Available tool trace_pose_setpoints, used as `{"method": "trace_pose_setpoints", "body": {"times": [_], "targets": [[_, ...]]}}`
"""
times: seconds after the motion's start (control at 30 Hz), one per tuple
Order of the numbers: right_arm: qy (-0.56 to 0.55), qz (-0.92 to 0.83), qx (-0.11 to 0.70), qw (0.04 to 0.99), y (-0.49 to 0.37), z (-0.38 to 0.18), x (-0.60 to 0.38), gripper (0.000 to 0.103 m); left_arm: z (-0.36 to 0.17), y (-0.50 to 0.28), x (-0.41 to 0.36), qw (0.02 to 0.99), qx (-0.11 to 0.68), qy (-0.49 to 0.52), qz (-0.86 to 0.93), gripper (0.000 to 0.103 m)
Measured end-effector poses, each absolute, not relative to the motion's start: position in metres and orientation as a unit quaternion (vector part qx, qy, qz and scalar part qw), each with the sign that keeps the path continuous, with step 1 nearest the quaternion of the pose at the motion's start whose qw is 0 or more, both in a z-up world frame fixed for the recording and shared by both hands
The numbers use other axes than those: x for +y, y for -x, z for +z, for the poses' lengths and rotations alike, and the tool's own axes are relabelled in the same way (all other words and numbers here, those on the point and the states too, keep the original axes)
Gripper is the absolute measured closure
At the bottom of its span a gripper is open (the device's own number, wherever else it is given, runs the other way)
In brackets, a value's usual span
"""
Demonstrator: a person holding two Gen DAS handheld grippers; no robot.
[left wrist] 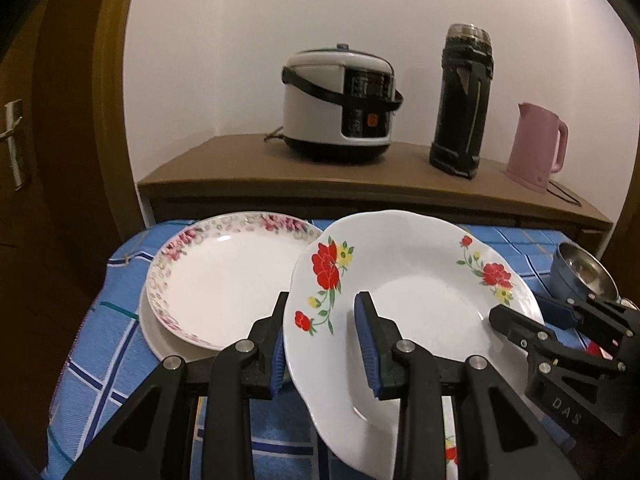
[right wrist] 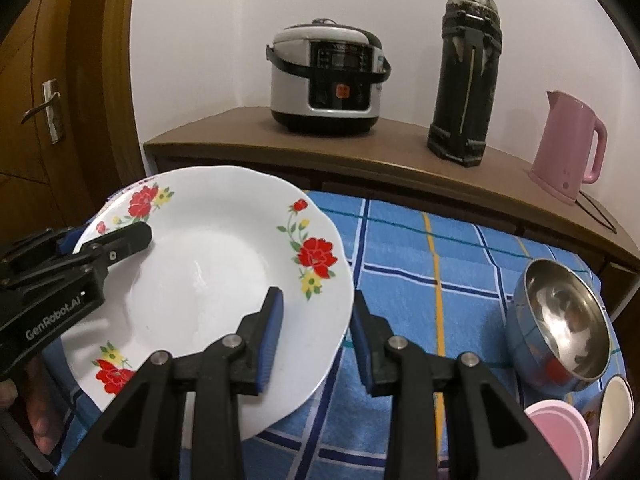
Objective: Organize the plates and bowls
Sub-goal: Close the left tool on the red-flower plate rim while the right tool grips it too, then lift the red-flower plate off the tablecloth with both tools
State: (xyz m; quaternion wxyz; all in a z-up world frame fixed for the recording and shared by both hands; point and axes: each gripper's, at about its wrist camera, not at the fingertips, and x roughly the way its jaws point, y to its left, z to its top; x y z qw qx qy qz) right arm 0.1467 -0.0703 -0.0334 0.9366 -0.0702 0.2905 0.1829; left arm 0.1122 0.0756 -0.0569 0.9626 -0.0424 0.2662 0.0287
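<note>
I've got both hand-held grippers, left (left wrist: 322, 344) and right (right wrist: 316, 338), clamped on the red-flowered plate's (left wrist: 404, 300) opposite rims. Uneven pull could slip it onto the pink-rimmed plate (left wrist: 224, 280).

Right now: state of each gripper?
Left gripper: shut on the red-flower plate rim.
Right gripper: shut on the same plate's opposite rim.

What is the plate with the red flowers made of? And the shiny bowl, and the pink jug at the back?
The red-flower plate looks like glazed ceramic, maybe melamine: white, glossy, with printed flowers and a wavy rim. The shiny bowl seems to be polished steel, since its inside mirrors the room; its outside looks blue. The pink kettle looks like matte plastic, showing no shine.
</note>
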Motion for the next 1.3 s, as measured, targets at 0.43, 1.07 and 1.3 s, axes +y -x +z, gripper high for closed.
{"method": "trace_pose_setpoints", "body": {"times": [0.43, 1.07, 1.3], "targets": [[0.07, 0.19, 0.262, 0.944, -0.144, -0.023, -0.06, 0.069, -0.044, -0.11, 0.084, 0.97, 0.233, 0.043, 0.052, 0.069], [0.073, 0.197, 0.209, 0.955, -0.144, 0.004, -0.042, 0.069, -0.016, -0.111, 0.102, 0.978, 0.186, 0.046, 0.082, 0.069], [0.076, 0.194, 0.191, 0.959, -0.142, 0.014, -0.038, 0.069, -0.014, -0.112, 0.106, 0.979, 0.179, 0.052, 0.086, 0.069]]}}
